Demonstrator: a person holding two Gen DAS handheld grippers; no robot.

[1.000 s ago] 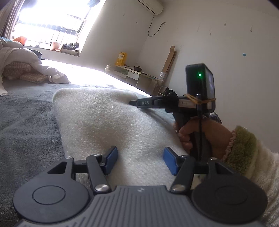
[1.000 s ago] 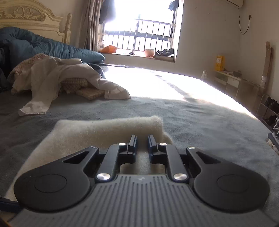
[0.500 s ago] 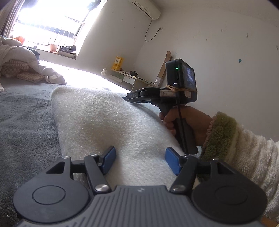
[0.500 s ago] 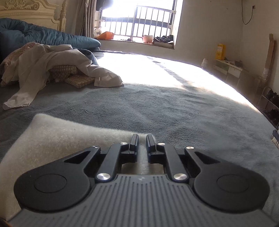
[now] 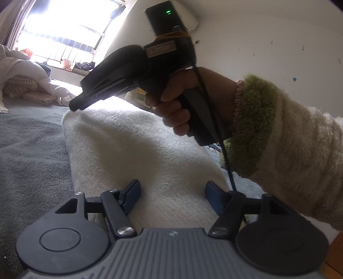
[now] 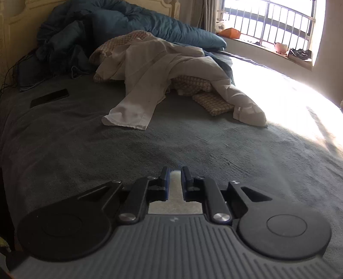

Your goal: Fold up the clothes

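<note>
A white fluffy garment (image 5: 139, 154) lies folded in a long strip on the grey bedcover (image 5: 32, 161). My left gripper (image 5: 172, 198) hovers low over its near end, jaws open and still widening, nothing between the blue pads. A hand (image 5: 178, 103) in a cream and green sleeve holds my right gripper (image 5: 74, 106) tilted down, its tips at the garment's far left corner. In the right wrist view the right gripper (image 6: 175, 177) is nearly closed and opening slightly. A strip of the white garment (image 6: 175, 186) shows in the narrow gap. Whether the pads pinch it is unclear.
A heap of pale clothes (image 6: 163, 64) and a checked cloth lie farther up the bed, in front of a dark blue duvet (image 6: 128, 23). A dark phone (image 6: 50, 97) rests on the bedcover (image 6: 107, 154) at left. Bright sun falls from the barred window (image 6: 268, 19).
The right gripper swung from the garment's far right corner across to its far left corner and tipped downward. The left jaws widened a little. The garment kept its shape.
</note>
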